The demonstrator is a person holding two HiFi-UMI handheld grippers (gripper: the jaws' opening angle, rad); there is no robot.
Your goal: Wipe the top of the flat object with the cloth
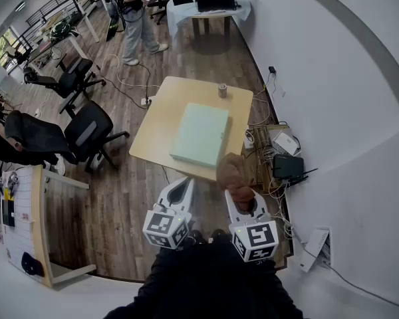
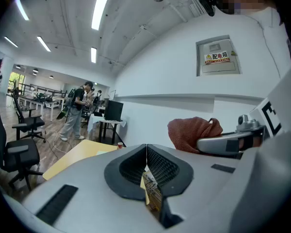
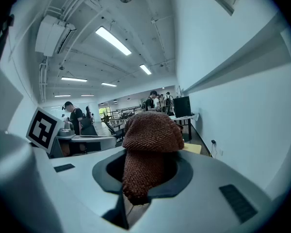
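A flat pale green box [image 1: 201, 133] lies on a small wooden table [image 1: 159, 123] ahead of me in the head view. A brown cloth [image 1: 234, 176] is bunched between the jaws of my right gripper [image 1: 240, 193], which is shut on it just short of the table's near edge. In the right gripper view the cloth [image 3: 148, 147] fills the jaws and hides most of what lies ahead. My left gripper [image 1: 180, 193] hovers beside it to the left, shut and empty, its jaws [image 2: 146, 165] touching. Both grippers are held off the table.
A small can [image 1: 222, 90] stands at the table's far edge. Cables and boxes [image 1: 284, 155] lie on the floor by the right wall. Black office chairs [image 1: 86, 135] stand to the left. A person [image 1: 141, 20] stands farther back near other desks.
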